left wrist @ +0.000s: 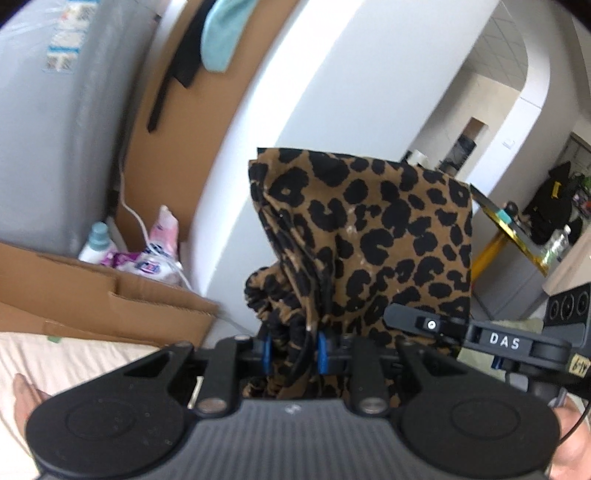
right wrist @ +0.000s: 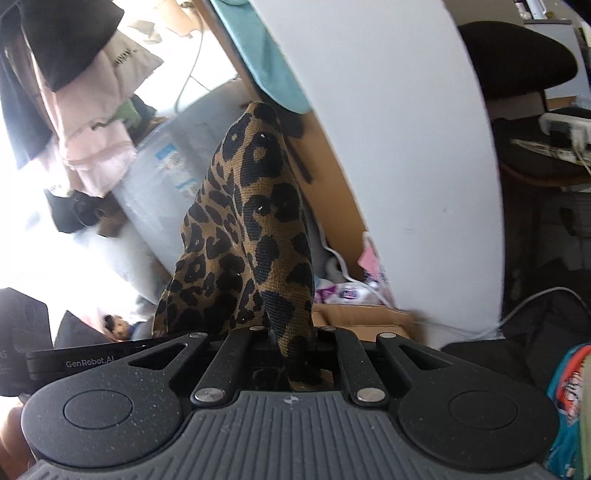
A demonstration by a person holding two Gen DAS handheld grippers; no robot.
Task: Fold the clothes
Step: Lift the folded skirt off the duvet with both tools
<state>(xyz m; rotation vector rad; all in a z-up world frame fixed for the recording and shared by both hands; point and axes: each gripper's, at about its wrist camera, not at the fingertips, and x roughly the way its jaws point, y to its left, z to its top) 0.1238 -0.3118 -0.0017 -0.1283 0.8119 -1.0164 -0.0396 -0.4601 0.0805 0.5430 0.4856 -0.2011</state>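
- The left gripper (left wrist: pixel 294 349) is clenching a bunched, gathered part of the leopard-print garment (left wrist: pixel 369 236); the cloth is sitting squeezed between its blue pads (left wrist: pixel 266 350), with dark cords running down through the gap.
- From that grip the garment is rising in front of the left wrist camera as a broad folded panel, filling the middle of the view and hiding the wall (left wrist: pixel 314 92) behind it.
- The right gripper (left wrist: pixel 417 323) is showing in the left wrist view at the lower right edge of the panel, its black finger lying against the cloth.
- In the right wrist view the right gripper (right wrist: pixel 291 345) is grasping the leopard-print garment (right wrist: pixel 251 229) too: its jaws are standing almost fully closed on a narrow fold, which is running down between them toward the camera.
- Above those jaws the fabric is standing up in a tapering peak, tilted slightly to the left.
- Cardboard boxes (left wrist: pixel 122 291) are lying low on the left, beside a pale sheet (left wrist: pixel 66 358).
- A teal cloth (left wrist: pixel 221 33) is hanging over cardboard at the top.
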